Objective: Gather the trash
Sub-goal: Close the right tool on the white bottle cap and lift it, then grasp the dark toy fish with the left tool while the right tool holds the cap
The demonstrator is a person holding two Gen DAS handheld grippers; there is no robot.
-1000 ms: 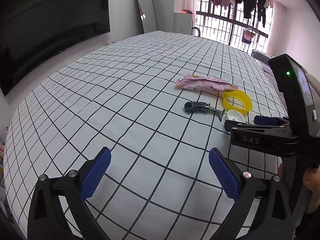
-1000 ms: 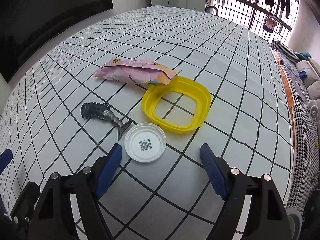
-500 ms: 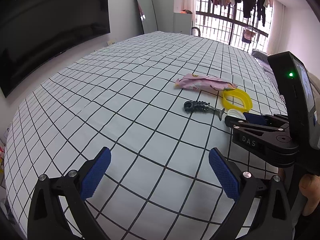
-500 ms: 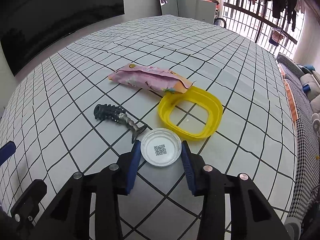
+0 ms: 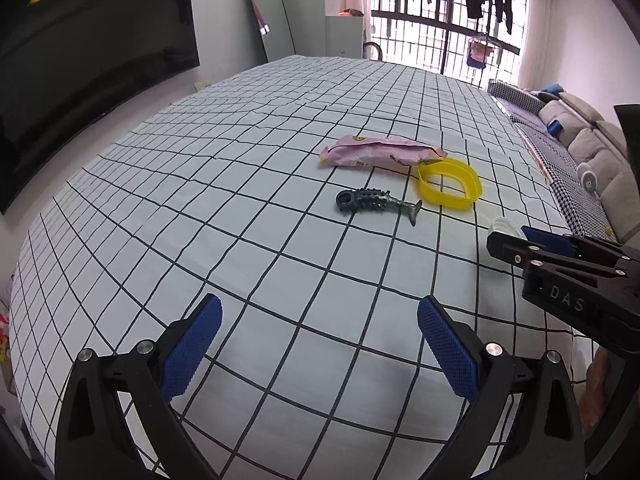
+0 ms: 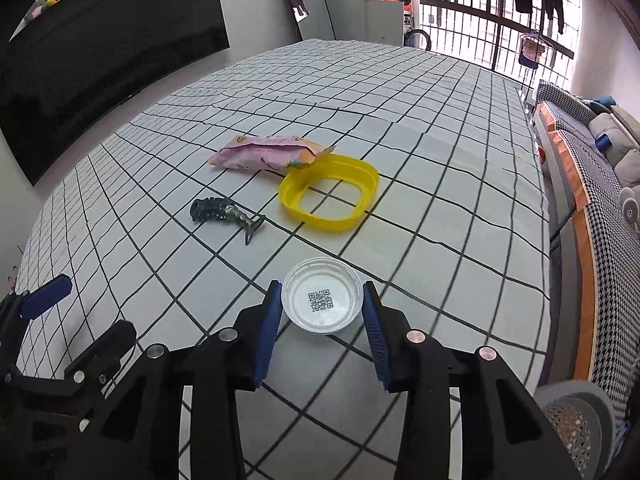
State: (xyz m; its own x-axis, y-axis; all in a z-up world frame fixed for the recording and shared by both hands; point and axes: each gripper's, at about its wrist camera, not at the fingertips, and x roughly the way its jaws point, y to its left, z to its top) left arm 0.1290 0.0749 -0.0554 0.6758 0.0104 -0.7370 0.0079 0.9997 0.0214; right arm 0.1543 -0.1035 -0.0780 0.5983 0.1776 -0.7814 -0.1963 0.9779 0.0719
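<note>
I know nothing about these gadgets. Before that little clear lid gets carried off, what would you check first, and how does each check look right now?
1. Right gripper closed on the clear plastic lid: ok, a blue finger sits against each side.
2. Lid lifted off the checked cloth: cannot tell.
3. Lid level, QR sticker facing up: ok.
4. Left gripper free and out of the way: ok, open and empty over bare cloth.
5. Other trash left undisturbed: ok, pink wrapper, yellow plastic ring and dark fish-shaped toy lie apart from the lid.
6. Bin to drop it in: cannot tell, none in view.
</note>
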